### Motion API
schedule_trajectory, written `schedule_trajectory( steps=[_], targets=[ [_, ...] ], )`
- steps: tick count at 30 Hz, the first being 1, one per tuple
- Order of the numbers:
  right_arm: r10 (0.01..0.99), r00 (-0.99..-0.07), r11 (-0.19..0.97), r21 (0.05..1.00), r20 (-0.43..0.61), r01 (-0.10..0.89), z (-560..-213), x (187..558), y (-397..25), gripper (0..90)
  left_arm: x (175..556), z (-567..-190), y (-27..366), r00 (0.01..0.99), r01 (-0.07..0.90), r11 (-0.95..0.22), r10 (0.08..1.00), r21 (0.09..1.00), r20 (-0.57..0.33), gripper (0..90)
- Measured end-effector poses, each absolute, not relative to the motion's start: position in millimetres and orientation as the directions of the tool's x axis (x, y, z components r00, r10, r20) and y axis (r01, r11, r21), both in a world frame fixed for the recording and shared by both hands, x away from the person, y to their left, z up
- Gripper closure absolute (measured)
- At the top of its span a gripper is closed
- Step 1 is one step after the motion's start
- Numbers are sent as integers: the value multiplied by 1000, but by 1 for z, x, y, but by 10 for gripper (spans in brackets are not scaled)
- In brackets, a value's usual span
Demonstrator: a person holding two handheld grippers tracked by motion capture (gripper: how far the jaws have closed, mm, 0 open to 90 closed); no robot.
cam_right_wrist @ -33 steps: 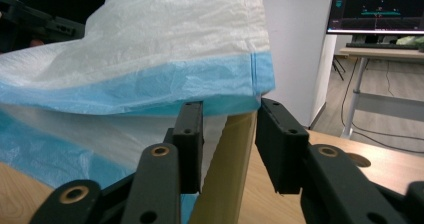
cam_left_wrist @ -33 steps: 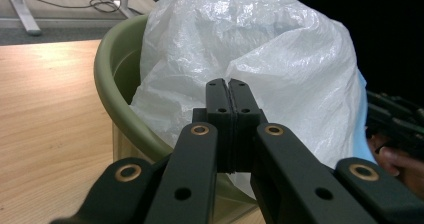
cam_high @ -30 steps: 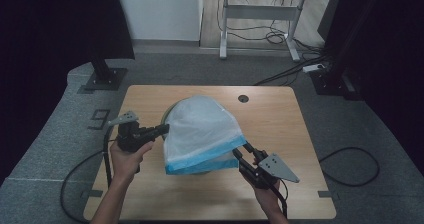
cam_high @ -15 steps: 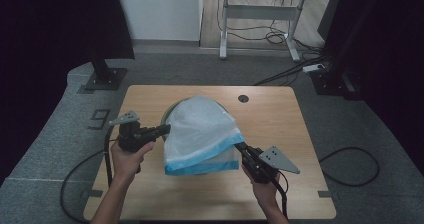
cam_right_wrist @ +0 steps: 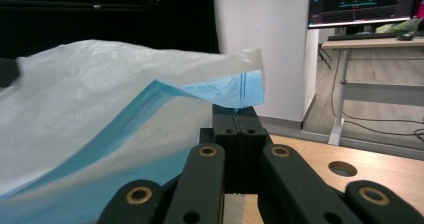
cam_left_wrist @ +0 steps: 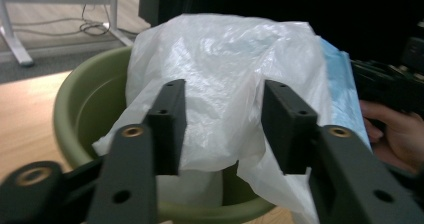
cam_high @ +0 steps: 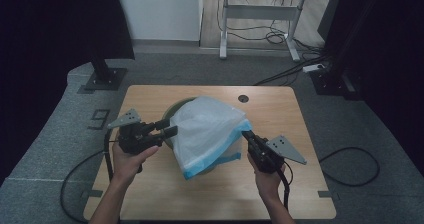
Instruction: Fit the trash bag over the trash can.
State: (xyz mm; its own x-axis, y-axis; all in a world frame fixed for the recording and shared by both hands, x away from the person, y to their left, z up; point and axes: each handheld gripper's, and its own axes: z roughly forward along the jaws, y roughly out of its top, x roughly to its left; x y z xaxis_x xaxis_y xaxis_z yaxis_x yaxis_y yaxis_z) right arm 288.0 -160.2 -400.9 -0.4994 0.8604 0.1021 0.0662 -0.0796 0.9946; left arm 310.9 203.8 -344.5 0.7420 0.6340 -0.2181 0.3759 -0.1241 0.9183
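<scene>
So the job here looks like lining a bin: a thin white plastic bag [cam_high: 207,129] with a blue band along its hem is being stretched over a green bucket [cam_left_wrist: 87,101] that sits mid-table, a bit toward the far side. The bag is draped over the bucket like a tent, covering the right and near part of the rim, while the left part of the rim is bare.

The right gripper [cam_high: 248,133] has its jaws pinched fully together on the blue hem at the bag's right corner; in the right gripper view you can see the film coming straight up out of the closed jaws. The left gripper [cam_high: 171,127] is at the left side of the bag with its jaws spread wide. In the left gripper view [cam_left_wrist: 220,129] the bag sits between them and just beyond, but nothing is clamped as far as I can tell.

My read: we're mid-way through, one corner held, the other side not yet grabbed. Next the left jaws need to close on the loose film near the rim, then both hands pull the hem out and down over the edge of the bucket. The film's flimsy, so the grab could easily slip.

The wooden table [cam_high: 150,99] around it is bare.
</scene>
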Motion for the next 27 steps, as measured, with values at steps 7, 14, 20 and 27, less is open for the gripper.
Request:
schedule_trajectory(
  steps=[7,14,20,27],
  targets=[
    [884,-459,-70,996,90,60,-393,291,-156,893,297,-335,196,746,331,-163,649,929,-152,377],
    [890,-444,-80,994,102,69,-390,295,-157,894,284,-337,182,781,313,-228,614,922,-113,370],
    [890,-442,-89,993,112,73,-391,295,-158,893,283,-352,169,784,337,-279,611,899,-104,369],
    [886,-445,-99,991,127,85,-395,295,-158,894,289,-362,153,782,340,-347,621,874,-58,378]
  ],
)
